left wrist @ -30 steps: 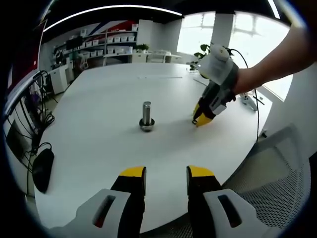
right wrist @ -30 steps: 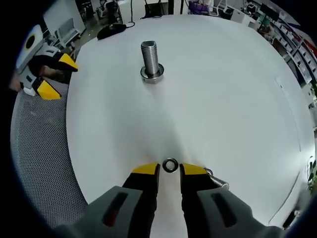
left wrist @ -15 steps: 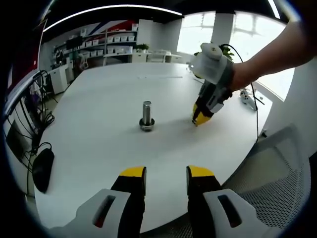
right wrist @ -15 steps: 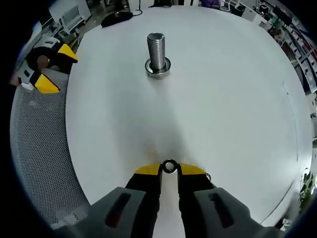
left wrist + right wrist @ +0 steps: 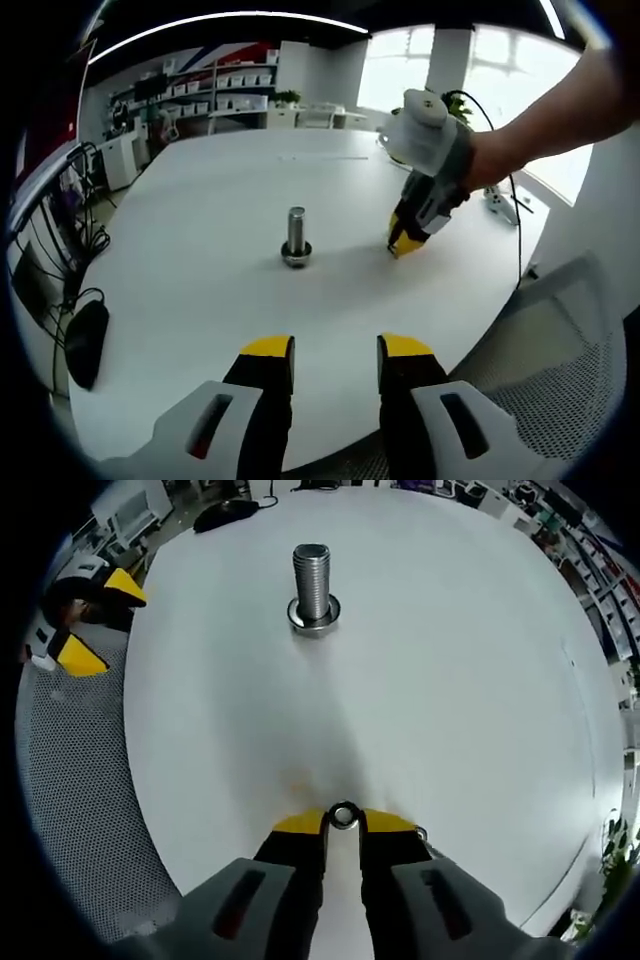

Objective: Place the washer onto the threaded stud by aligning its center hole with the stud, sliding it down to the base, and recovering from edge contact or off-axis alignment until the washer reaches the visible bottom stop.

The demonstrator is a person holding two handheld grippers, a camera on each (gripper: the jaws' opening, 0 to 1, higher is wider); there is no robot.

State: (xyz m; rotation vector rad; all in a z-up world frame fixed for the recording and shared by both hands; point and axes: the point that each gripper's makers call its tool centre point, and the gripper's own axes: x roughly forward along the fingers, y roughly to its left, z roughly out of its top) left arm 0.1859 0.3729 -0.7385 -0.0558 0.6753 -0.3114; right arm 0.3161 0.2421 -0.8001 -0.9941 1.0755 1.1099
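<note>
A steel threaded stud (image 5: 296, 235) (image 5: 313, 583) stands upright on its wide base in the middle of the white round table (image 5: 200, 200) (image 5: 460, 680). The small dark washer (image 5: 344, 816) lies flat on the table between my right gripper's (image 5: 344, 823) yellow fingertips, which press in on it from both sides. In the left gripper view that right gripper (image 5: 404, 241) tips down onto the table to the right of the stud, held by a person's hand. My left gripper (image 5: 336, 350) hovers open near the table's front edge, holding nothing; it also appears at the table's edge (image 5: 88, 620).
A black mouse (image 5: 86, 342) (image 5: 223, 514) lies near the table's rim. A grey mesh chair (image 5: 565, 370) (image 5: 70, 780) stands beside the table. A cable (image 5: 518, 235) runs along the far right edge. Shelves line the back wall.
My right gripper's jaws have narrowed onto the washer, which now sits tight between the tips. The left gripper has held still.
</note>
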